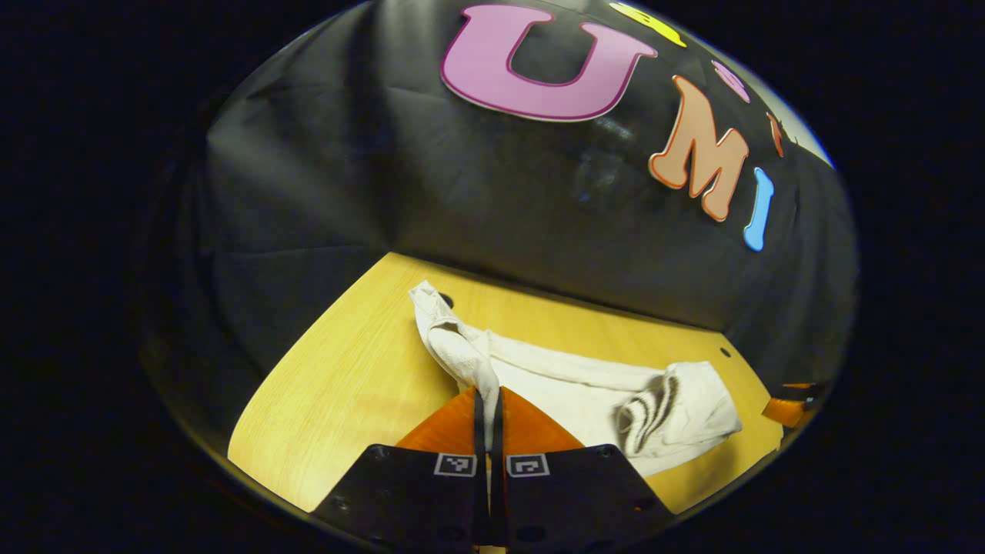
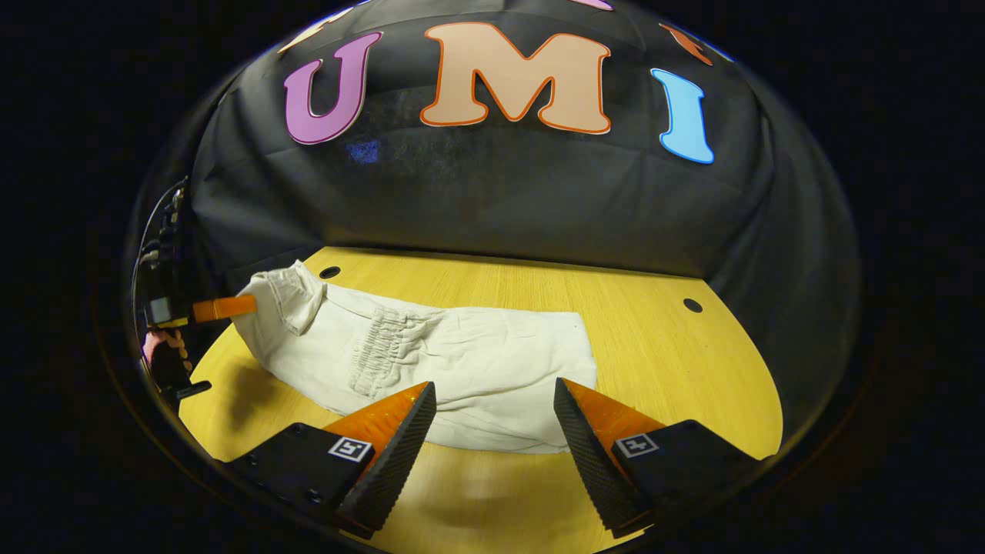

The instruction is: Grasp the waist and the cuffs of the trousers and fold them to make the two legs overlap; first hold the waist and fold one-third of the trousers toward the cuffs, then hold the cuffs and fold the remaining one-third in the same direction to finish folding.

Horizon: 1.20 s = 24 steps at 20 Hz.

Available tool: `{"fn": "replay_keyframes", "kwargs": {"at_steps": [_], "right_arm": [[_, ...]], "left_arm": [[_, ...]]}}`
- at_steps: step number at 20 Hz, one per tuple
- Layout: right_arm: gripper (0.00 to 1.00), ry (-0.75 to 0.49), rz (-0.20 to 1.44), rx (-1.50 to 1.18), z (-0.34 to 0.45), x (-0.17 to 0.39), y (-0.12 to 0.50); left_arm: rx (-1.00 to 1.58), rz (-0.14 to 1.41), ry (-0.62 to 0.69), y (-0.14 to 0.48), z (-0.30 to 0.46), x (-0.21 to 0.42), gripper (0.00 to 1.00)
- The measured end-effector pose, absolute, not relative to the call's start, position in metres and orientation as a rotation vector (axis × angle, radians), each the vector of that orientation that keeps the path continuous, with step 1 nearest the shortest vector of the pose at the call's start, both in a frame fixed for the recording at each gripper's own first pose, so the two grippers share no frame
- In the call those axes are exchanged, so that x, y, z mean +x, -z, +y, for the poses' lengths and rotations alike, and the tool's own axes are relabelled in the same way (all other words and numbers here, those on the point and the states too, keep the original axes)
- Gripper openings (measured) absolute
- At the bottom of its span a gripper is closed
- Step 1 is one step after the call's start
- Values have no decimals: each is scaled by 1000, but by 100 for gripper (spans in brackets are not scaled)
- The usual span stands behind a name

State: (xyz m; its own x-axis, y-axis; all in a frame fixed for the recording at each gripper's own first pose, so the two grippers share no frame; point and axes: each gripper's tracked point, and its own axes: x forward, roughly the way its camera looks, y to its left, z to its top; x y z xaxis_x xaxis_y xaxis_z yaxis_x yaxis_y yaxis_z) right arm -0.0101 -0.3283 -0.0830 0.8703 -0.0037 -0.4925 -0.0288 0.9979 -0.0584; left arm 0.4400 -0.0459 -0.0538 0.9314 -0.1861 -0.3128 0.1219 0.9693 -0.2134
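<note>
Between my left gripper's (image 1: pixel 489 404) pinched fingers I hold a raised fold of the trousers (image 1: pixel 585 392), while just beyond my right gripper's (image 2: pixel 492 408) wide-spread, empty fingers their folded bulk lies on the bench (image 2: pixel 654 346).

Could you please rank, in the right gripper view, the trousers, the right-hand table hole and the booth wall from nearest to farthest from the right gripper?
1. trousers: just ahead of the right gripper, on the table.
2. table hole: farther back, right side.
3. booth wall: farthest, behind the table.
</note>
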Motion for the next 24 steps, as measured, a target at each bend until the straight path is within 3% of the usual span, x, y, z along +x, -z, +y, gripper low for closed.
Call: {"fn": "replay_keyframes", "kwargs": {"at_steps": [9,17,23,24], "right_arm": [[99,-57,533,-32,-386,-51,84],[97,-41,537,-18,-467,-73,79],[98,15,530,37,-508,-74,77],[94,17,532,40,-510,-74,78]], "left_arm": [[-159,219,264,-23,-177,428,0],[-88,182,391,-54,-309,408,0],[-3,272,481,-5,-394,389,0],[14,285,492,8,-408,391,0]]}}
